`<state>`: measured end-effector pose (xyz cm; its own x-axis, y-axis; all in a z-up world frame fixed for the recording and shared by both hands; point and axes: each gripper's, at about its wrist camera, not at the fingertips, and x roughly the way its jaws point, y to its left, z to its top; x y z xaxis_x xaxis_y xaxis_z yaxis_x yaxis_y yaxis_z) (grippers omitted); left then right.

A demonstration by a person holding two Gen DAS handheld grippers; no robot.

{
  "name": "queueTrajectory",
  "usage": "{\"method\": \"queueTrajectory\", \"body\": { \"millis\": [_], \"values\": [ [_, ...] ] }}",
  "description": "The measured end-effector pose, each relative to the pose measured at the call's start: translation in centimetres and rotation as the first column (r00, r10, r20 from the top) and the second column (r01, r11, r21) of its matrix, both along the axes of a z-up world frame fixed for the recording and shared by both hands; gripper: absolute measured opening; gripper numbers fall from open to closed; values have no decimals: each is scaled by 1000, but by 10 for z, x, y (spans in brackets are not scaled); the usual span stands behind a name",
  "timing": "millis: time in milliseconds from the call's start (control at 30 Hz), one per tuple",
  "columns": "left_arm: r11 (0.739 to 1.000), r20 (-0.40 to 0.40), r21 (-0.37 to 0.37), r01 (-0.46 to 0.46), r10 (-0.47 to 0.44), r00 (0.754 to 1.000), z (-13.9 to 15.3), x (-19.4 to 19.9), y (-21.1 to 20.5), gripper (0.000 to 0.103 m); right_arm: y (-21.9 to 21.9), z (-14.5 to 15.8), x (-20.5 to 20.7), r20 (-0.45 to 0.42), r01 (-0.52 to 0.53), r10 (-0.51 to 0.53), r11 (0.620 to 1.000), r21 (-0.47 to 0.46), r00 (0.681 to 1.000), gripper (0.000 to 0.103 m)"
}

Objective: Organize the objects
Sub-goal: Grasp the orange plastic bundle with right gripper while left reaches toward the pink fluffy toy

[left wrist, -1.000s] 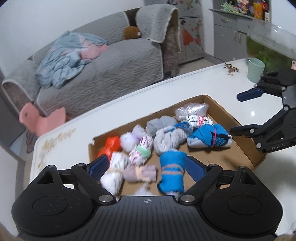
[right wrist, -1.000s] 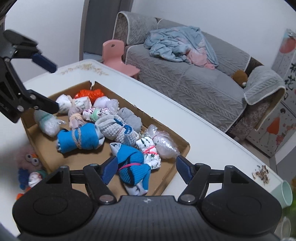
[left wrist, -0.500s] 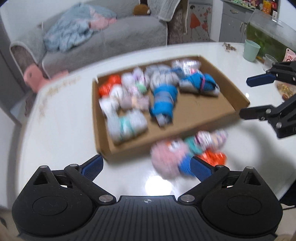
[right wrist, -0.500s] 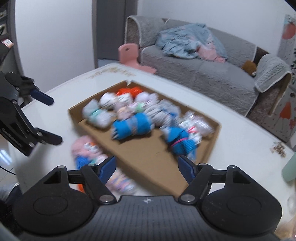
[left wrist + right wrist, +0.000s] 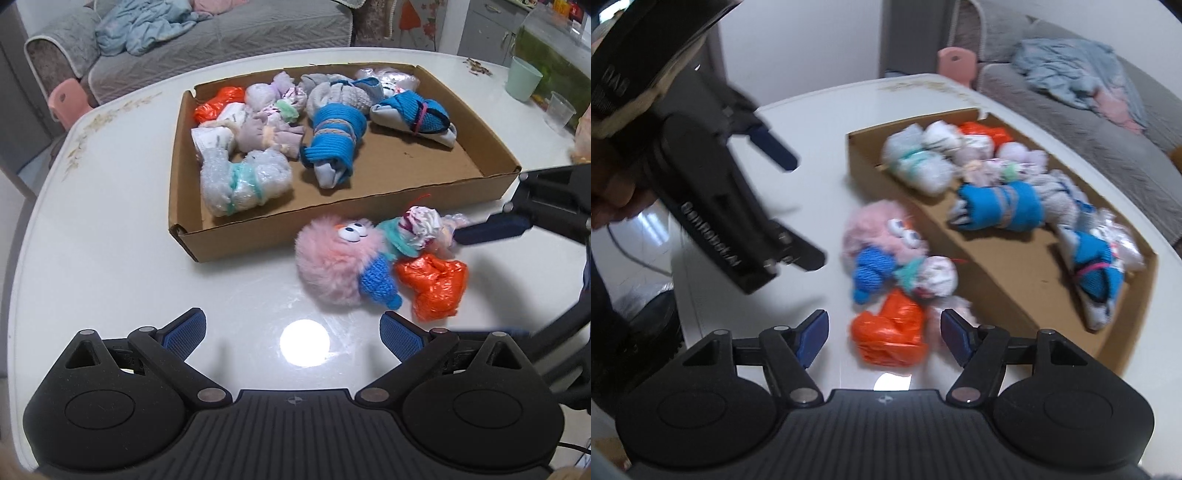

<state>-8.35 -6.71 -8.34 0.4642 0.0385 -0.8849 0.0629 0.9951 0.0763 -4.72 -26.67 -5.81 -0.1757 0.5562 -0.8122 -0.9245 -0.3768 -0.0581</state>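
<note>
A cardboard tray (image 5: pixel 369 218) (image 5: pixel 1004 280) on the white table holds several rolled sock and plastic bundles, among them a blue roll (image 5: pixel 336 147). In front of it lie a pink fluffy toy (image 5: pixel 332 266) (image 5: pixel 875 229), a blue knitted piece (image 5: pixel 376 280), a white and teal bundle (image 5: pixel 417 229) and an orange plastic bundle (image 5: pixel 432 284) (image 5: pixel 890 336). My left gripper (image 5: pixel 293 332) (image 5: pixel 798 206) hangs open and empty over bare table near the toy. My right gripper (image 5: pixel 885 334) straddles the orange bundle, jaws closing, pads still off it; one of its fingers (image 5: pixel 491 230) lies by the white bundle.
A green cup (image 5: pixel 522 79) and a clear cup (image 5: pixel 559 110) stand at the table's far right. Beyond the table are a grey sofa (image 5: pixel 221 40) with blue clothes and a pink stool (image 5: pixel 70 99). A person's hand (image 5: pixel 613 206) holds the left gripper.
Both grippers pulled back from over the tray and dropped toward the table in front of it. The blue roll, earlier between the left fingers, lies in the tray. The right fingers now flank the orange bundle.
</note>
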Motion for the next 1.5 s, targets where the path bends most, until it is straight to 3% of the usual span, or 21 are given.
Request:
{"method": "queueTrajectory", "body": {
  "millis": [333,567,1000,1133,1333,1367,1467,1500],
  "values": [
    [1000,16,19,10,-10,1000,0,2,-4,101,9,-19,-8,18,2,-1,999,-42,1000,61],
    [1000,10,26,17,-17,1000,-3,2,-6,101,7,-21,-3,-18,14,-16,996,-90,1000,45],
    [1000,85,-24,-19,21,996,-1,19,-12,102,-22,-16,41,-7,101,-103,987,-129,995,44],
    [996,88,-80,-31,39,995,-7,30,-14,102,-21,-12,43,-20,98,-101,988,-118,995,44],
    [996,88,-94,-5,13,996,-27,37,-17,100,-21,-15,42,-23,92,-95,988,-127,995,45],
    [994,85,-107,-9,19,996,-29,37,-15,98,-22,-16,42,-21,90,-94,987,-130,995,45],
    [994,50,-109,0,6,999,-35,37,-12,77,-22,-17,42,-21,87,-91,987,-133,996,46],
    [995,49,-104,4,2,999,-35,35,-10,77,-22,-18,43,-22,87,-90,987,-133,996,47]
  ]
}}
